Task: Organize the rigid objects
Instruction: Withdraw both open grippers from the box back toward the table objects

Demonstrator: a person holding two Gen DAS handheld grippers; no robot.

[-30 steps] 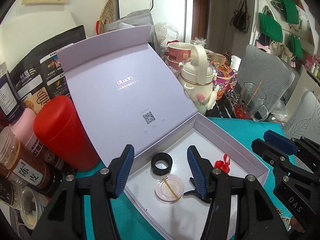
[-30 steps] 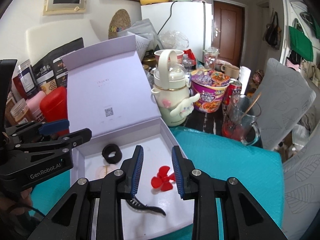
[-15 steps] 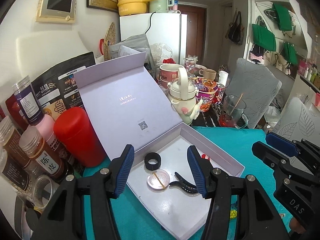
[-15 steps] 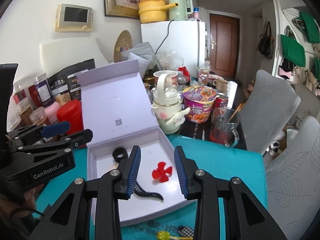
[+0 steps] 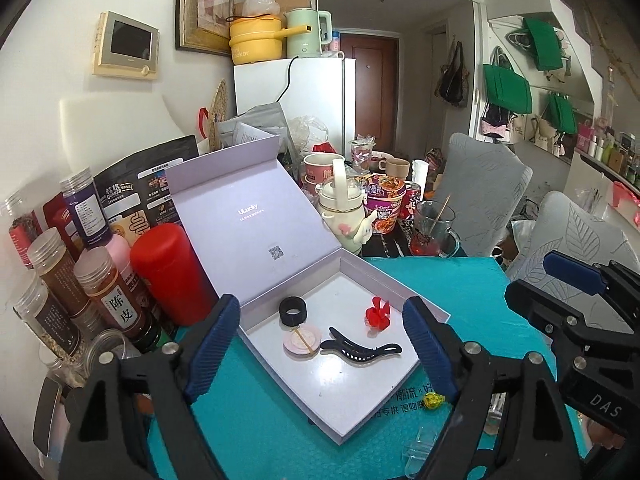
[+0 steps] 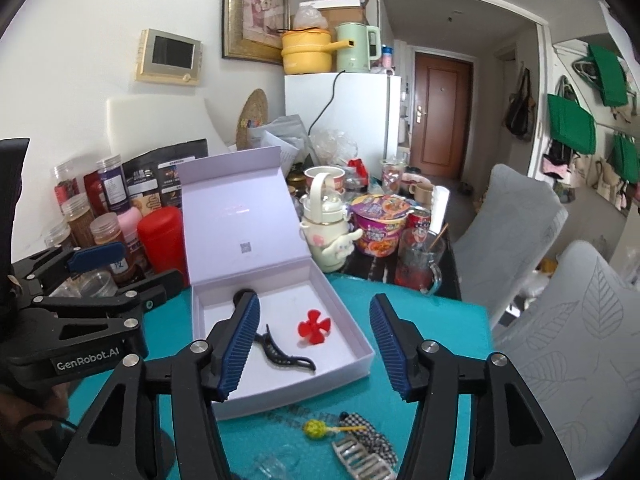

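An open lavender box [image 5: 404,286] sits on the teal mat with its lid standing up. Inside lie a black ring [image 5: 293,310], a pink round disc [image 5: 302,339], a black hair clip [image 5: 360,350] and a red propeller [image 5: 377,316]. My left gripper [image 5: 321,308] hovers above and in front of the box, its jaws opening with nothing between them. My right gripper [image 6: 315,300] hovers beside it, jaws also opening and empty. In the right wrist view the red propeller [image 6: 314,326] and hair clip [image 6: 284,354] show, while the ring [image 6: 244,294] is half hidden.
Loose on the mat before the box lie a yellow-green ball pin [image 6: 314,428], a checked clip [image 6: 368,436] and a white comb clip [image 6: 360,458]. Jars and a red canister [image 5: 172,268] crowd the left. A cream kettle [image 5: 344,212], noodle cup and glass mug [image 5: 434,228] stand behind.
Both grippers have drawn back and up from the box, and their jaws have spread wider. The box's contents lie as before. The loose items in front have come into view.
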